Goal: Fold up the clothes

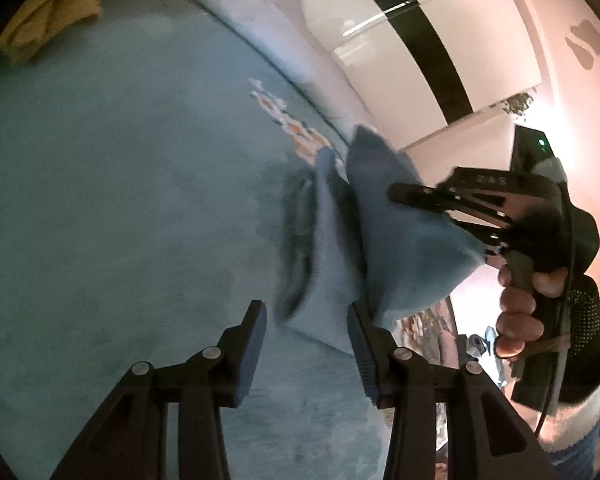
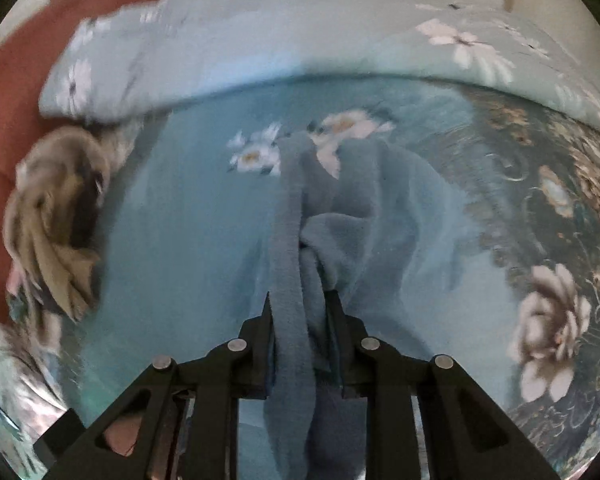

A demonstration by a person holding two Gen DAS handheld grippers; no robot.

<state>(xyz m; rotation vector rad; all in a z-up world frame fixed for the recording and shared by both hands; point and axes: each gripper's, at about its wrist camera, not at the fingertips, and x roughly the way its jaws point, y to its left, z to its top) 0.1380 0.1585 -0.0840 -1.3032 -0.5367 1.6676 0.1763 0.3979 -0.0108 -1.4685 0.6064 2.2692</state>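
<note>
Right claw clamped on blue fleece garment, left claw wide and empty, garment's lower end cut off at 6 o'clock, crumpled tan cloth motion-blurred at 9 o'clock.

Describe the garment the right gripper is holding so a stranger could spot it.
On the teal floral bedspread, mid-bed, the right gripper pinches a blue fleece garment. It is plain, fuzzy and bunched, unlike the crumpled tan clothes at the left.
</note>
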